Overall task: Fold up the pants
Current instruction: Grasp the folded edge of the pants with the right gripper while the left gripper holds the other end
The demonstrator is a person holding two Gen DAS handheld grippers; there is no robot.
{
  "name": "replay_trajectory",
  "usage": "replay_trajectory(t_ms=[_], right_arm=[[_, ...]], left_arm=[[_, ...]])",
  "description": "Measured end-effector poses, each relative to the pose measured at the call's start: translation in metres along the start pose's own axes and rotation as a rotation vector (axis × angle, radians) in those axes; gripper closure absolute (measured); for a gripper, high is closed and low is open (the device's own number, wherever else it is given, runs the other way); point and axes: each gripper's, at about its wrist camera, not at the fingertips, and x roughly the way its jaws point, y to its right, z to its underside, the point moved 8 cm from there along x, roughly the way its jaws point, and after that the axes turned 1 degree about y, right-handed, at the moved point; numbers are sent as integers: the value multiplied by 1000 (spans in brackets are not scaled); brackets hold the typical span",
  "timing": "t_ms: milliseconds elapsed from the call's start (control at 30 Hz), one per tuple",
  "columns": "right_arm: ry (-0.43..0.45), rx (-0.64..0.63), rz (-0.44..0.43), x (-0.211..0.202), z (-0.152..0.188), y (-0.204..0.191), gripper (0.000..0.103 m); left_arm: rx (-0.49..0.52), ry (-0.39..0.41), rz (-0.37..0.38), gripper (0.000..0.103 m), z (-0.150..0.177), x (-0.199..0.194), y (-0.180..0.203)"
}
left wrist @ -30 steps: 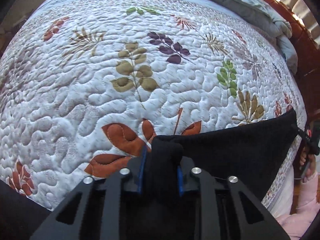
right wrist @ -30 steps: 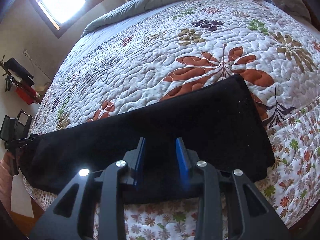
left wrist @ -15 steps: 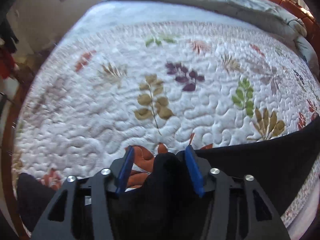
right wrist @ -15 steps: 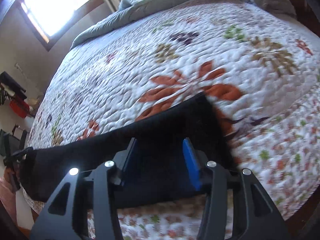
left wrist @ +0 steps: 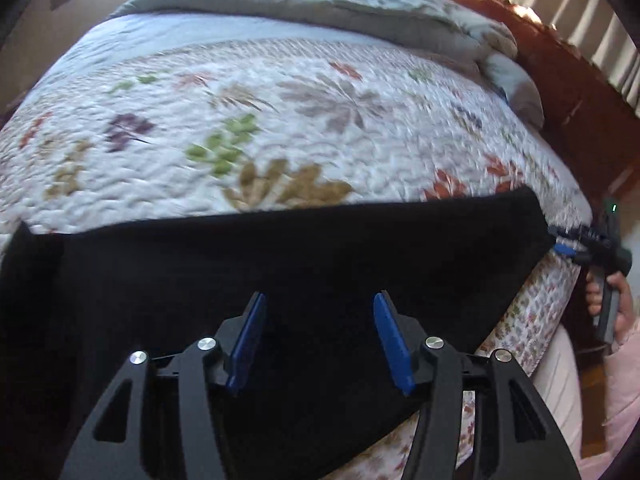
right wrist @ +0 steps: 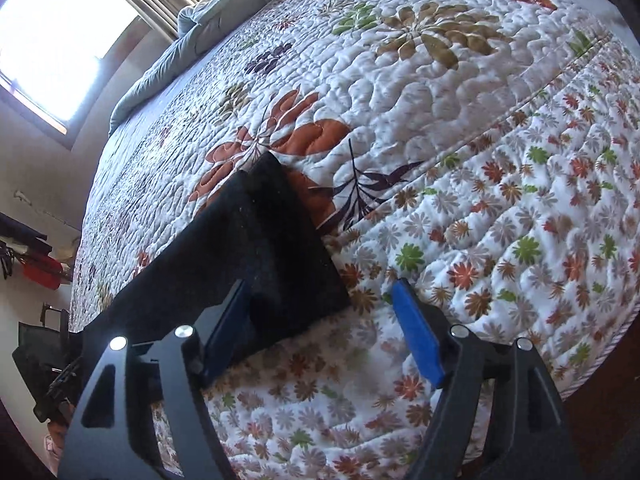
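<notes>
Both grippers have let go of the black pants (left wrist: 304, 264): left gripper (left wrist: 318, 336) spread, hovering over the cloth; right gripper (right wrist: 320, 332) opening beside the end. Pants lie folded on quilt (right wrist: 440, 92) near edge; fold probably placed.

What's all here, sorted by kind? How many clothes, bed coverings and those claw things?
Clothes: 1, the black pants lying flat on the bed.
Bed coverings: 2, the leaf-patterned quilt and the grey comforter bunched at the far end.
Claws: 2, the left claw and the right claw, whose blue pads are spreading; neither pinches the pants.
Total: 5
</notes>
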Motion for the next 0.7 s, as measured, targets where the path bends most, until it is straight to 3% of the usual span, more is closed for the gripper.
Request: replay_trajectory(t_ms=[133, 167, 200, 233, 267, 367, 467, 567, 700], right_arm=[[-24, -28, -95, 8, 5, -22, 34], [-25, -51, -89, 12, 7, -25, 48], [-27, -66, -96, 15, 8, -27, 73], [-45, -56, -144, 19, 9, -31, 84], [-58, -17, -208, 22, 10, -34, 86], [-7, -58, -190, 11, -1, -40, 86], [87, -48, -227, -21, -23, -46, 86], [144, -70, -130, -36, -35, -36, 86], [86, -46, 80, -5, -24, 4, 85]], left_arm=[[18, 12, -51, 32, 4, 23, 8], [13, 16, -53, 28, 4, 23, 9], [8, 17, -58, 27, 3, 24, 10], [4, 16, -63, 27, 1, 23, 9], [-5, 17, -66, 27, -1, 23, 9], [-59, 33, -54, 27, -10, 17, 8], [-74, 86, -45, 27, -21, 7, 21], [-39, 136, -63, 25, -26, 3, 35], [-23, 37, -55, 25, -8, 37, 38]])
